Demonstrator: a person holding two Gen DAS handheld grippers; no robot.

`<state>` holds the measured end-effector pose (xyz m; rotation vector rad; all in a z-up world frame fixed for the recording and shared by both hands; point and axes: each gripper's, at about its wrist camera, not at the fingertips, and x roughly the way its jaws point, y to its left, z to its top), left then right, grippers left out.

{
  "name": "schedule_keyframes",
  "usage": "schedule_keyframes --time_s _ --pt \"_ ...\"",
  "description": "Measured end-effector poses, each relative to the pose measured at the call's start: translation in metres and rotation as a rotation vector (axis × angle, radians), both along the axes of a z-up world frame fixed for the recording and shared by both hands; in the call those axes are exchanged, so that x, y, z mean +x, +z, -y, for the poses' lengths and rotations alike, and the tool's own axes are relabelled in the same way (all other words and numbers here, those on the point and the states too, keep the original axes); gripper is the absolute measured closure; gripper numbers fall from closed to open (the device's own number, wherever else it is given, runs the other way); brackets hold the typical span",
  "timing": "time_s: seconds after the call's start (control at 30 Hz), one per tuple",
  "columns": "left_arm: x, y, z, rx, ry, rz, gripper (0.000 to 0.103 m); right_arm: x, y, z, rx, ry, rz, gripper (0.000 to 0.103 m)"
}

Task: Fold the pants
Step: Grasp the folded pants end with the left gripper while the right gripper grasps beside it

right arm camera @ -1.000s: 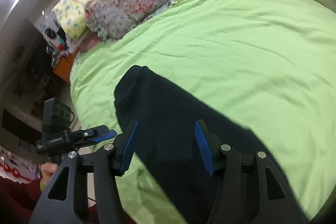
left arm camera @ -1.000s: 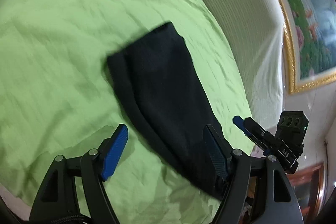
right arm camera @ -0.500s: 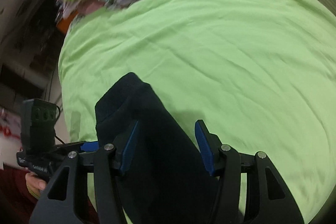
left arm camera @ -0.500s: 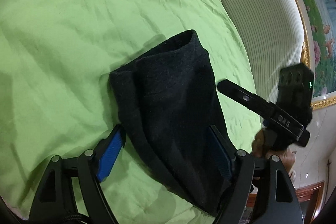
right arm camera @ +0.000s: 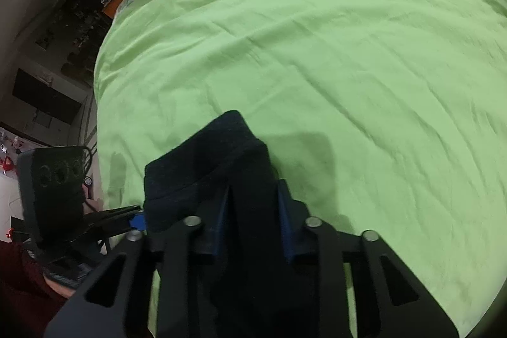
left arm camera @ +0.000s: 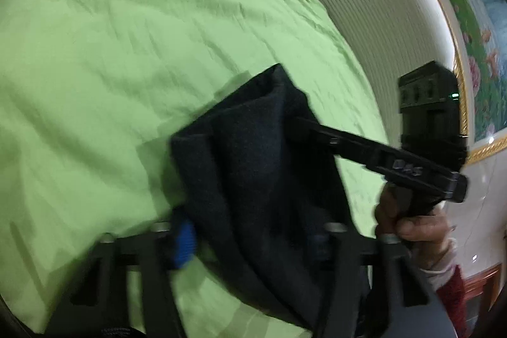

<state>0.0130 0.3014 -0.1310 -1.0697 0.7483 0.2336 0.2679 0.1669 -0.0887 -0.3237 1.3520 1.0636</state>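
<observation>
— Why is the right gripper (right arm camera: pixel 252 220) clamped on the pants (right arm camera: pixel 209 176)?
— To carry the dark bundle's edge over the green bedspread (right arm camera: pixel 348 53).
— And the left gripper (left arm camera: pixel 250 239)?
— Its fingers stand apart around the pants, steadying nothing yet.

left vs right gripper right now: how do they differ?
Gap: the left gripper stands wide open, while the right gripper is nearly closed.
Hold: the pants drape loosely across the left gripper's gap and hide one pad, while the right gripper pinches a bunched fold between its pads.
Shared: black frames, blue pads, both at the pants over the green sheet.
</observation>
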Motion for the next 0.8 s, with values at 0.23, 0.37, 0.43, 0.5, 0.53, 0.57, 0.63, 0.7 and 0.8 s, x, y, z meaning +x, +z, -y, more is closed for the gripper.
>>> schedule_keyframes --time_s 0.23,0.37,0.43,0.5,0.53,0.57,0.63,0.7,0.8 --pt "-0.005 0.022 0.008 -0.007 -0.068 0.114 0.085 -0.011 0.036 0.025 0.102 -0.052 0.029 0.084" --pt "-0.006 0.055 0.028 0.059 -0.117 0.165 0.085 -0.018 0.068 0.05 0.164 -0.081 0.057 0.084" --pt "-0.004 0.071 0.039 0.08 -0.139 0.19 0.085 -0.023 0.081 0.062 0.188 -0.096 0.08 0.084" --pt "-0.004 0.089 0.054 0.105 -0.178 0.218 0.085 -0.03 0.096 0.077 0.215 -0.117 0.104 0.084" --pt "-0.003 0.096 0.062 0.115 -0.195 0.232 0.085 -0.034 0.103 0.088 0.234 -0.135 0.115 0.084" --pt "-0.002 0.104 0.073 0.123 -0.224 0.255 0.085 -0.037 0.108 0.096 0.248 -0.15 0.12 0.084" --pt "-0.007 0.116 0.092 0.138 -0.263 0.284 0.085 -0.045 0.117 0.119 0.29 -0.191 0.133 0.084" --pt "-0.009 0.127 0.112 0.157 -0.3 0.299 0.085 -0.053 0.124 0.14 0.317 -0.222 0.152 0.084" --pt "-0.004 0.14 0.14 0.169 -0.356 0.323 0.085 -0.067 0.134 0.181 0.366 -0.281 0.172 0.084"
